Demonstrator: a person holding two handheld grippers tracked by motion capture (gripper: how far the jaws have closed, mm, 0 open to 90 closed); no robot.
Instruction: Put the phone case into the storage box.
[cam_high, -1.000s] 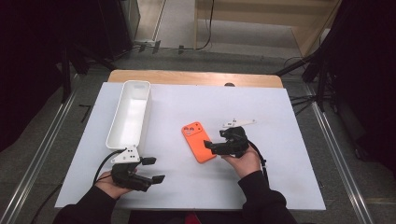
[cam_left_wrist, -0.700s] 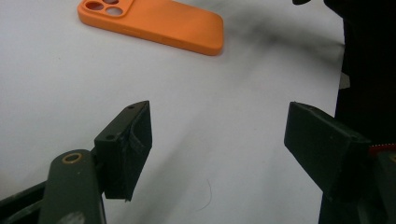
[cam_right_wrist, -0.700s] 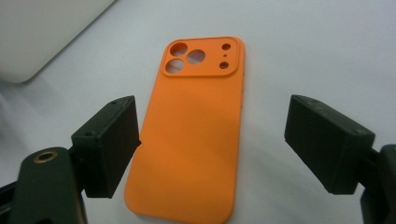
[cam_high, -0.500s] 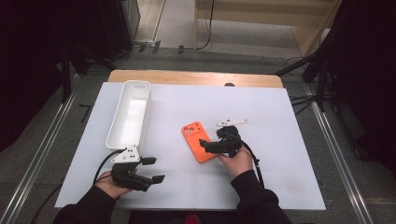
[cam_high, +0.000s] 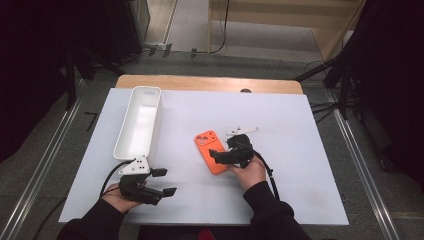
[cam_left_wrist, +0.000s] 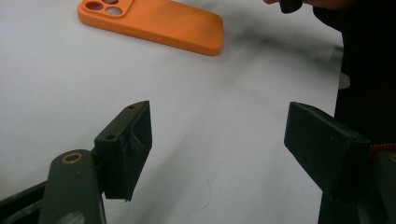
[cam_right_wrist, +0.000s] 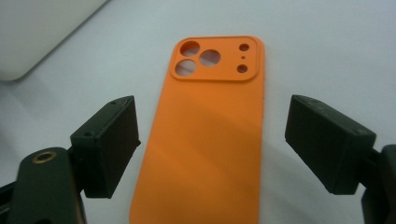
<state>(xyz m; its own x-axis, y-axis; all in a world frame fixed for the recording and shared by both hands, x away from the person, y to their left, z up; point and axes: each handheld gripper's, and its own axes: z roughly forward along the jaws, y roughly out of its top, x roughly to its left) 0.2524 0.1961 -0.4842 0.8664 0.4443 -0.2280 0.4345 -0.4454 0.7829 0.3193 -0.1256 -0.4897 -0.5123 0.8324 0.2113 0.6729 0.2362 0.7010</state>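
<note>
While the right gripper (cam_high: 220, 155) hovered low over the near end of the orange case (cam_high: 211, 151), its jaws stood spread wide to either side of it, touching nothing; in the right gripper view the case (cam_right_wrist: 210, 140) ran straight up between them toward twelve o'clock, camera cut-outs at the far end, which suggested the hand had lined itself along the case's long axis so the jaws could close across its narrow width. The case lay flat, back up, near the middle of the white table (cam_high: 300, 165), tilted a little so its cut-out end pointed to about eleven o'clock in the high view. A white tray (cam_high: 141, 122) sat at about ten o'clock from the case, well apart from it and lying lengthwise along the table's left side, seemingly empty and probably meant to receive the case. The left gripper (cam_high: 162, 182) rested at the near left of the table, at roughly eight o'clock from the case, its jaws likewise spread and empty; in the left gripper view the case (cam_left_wrist: 154, 23) lay far off at eleven o'clock. That hand seemed parked out of the way, leaving the pick to the right one, which had not yet gripped.
</note>
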